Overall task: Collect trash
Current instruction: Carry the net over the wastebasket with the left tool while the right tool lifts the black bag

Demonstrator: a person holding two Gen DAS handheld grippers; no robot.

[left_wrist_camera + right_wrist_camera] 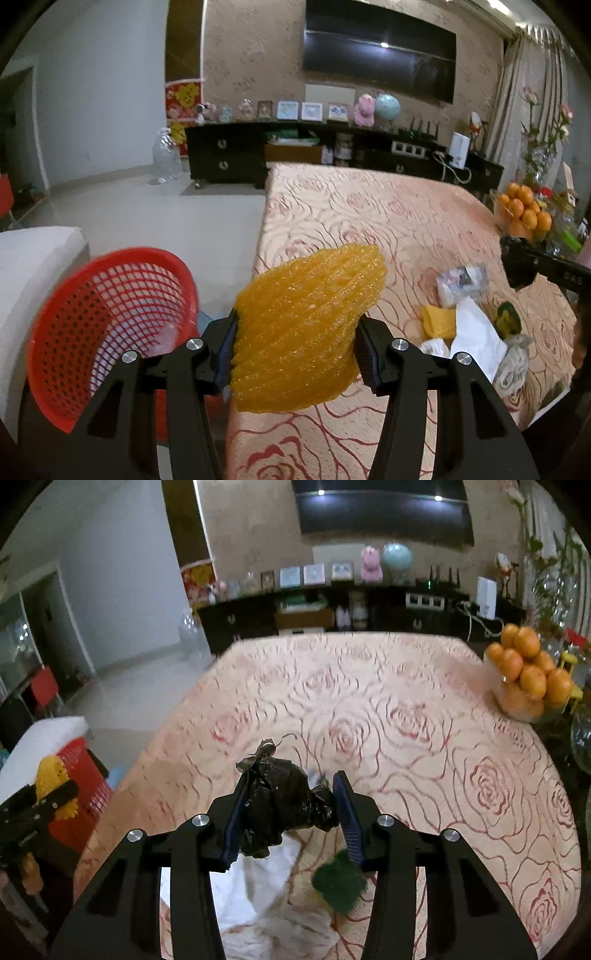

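Since both pairs of tongs are loaded, the risk from here is mostly dropping stuff short of the bin. Nearest, the left gripper (pixel 295 343) is clamped on a yellow ribbed foam fruit net (pixel 306 328); it's springy and squashy, so it could squirm out, and the red plastic mesh basket (pixel 107 321) sits off the table edge at about 9 o'clock, tilted in view, so a sloppy toss could miss. The right gripper (pixel 286 812) is pinched on a crumpled black plastic bag wad (pixel 284 805), thin, slick film, held by its bulk, so it might slip loose. Under it, still on the rose-patterned tablecloth (pixel 406 709), lie white crumpled paper (pixel 255 882) and a fuzzy green lump (pixel 340 882). Farther out at 2 o'clock, a glass bowl of oranges (pixel 528 672) sits near the edge.
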